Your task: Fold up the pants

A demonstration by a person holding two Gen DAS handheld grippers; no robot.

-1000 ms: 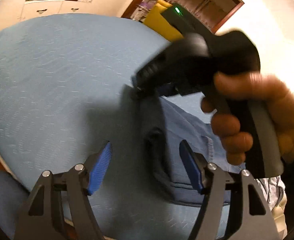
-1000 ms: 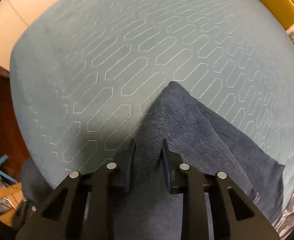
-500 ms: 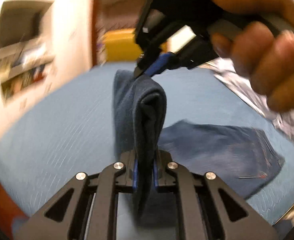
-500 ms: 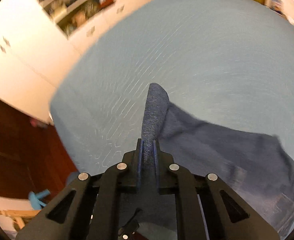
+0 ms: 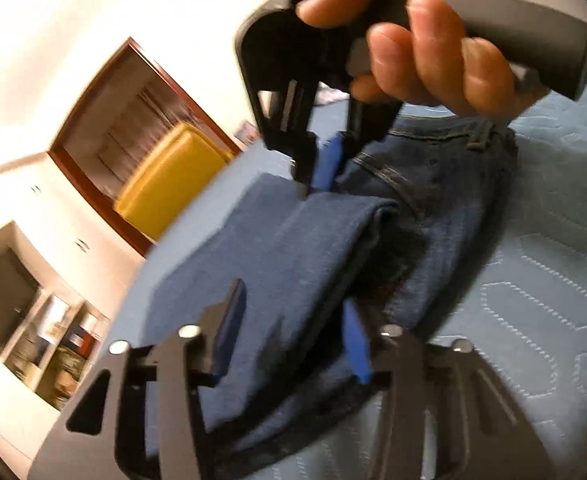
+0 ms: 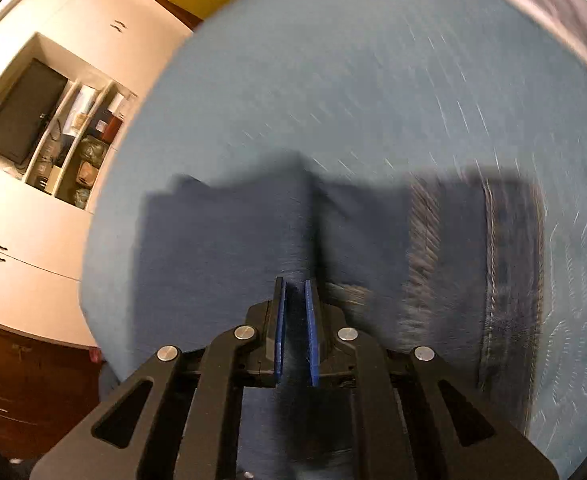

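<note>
A: Pants [image 5: 305,248] lie on the blue quilted bed [image 5: 553,280], leg end doubled over the seat, waistband to the far right.

B: Left tool [image 5: 289,332]?

A: Spread wide. Fingers [image 5: 229,320] stand either side of the folded layer's near edge; blue pads apart, gripping nothing.

B: Right tool?

A: In the left wrist view the right tool [image 5: 321,164] stands at the far edge of the fold, with the right hand [image 5: 425,60] on its grip. From its own camera the jaws are narrow, with denim between the pads. Heavy blur there, so I judge it pinched on the cloth, not certain.

B: Fold square?

A: Roughly. The top layer's left edge sits just inside the layer beneath, in the right wrist view.

B: Risks from here?

A: Three, as I judge them. If the right tool lifts away before letting go, it drags the far corner and skews the fold. The rolled crease near the seat is puffy; stiff denim may spring open. And the left tool, if it backs out low, could snag the near edge on a pad.

B: Surroundings?

A: Yellow chair [image 5: 165,184] and cabinet shelves [image 6: 65,152] well apart from the work.
</note>
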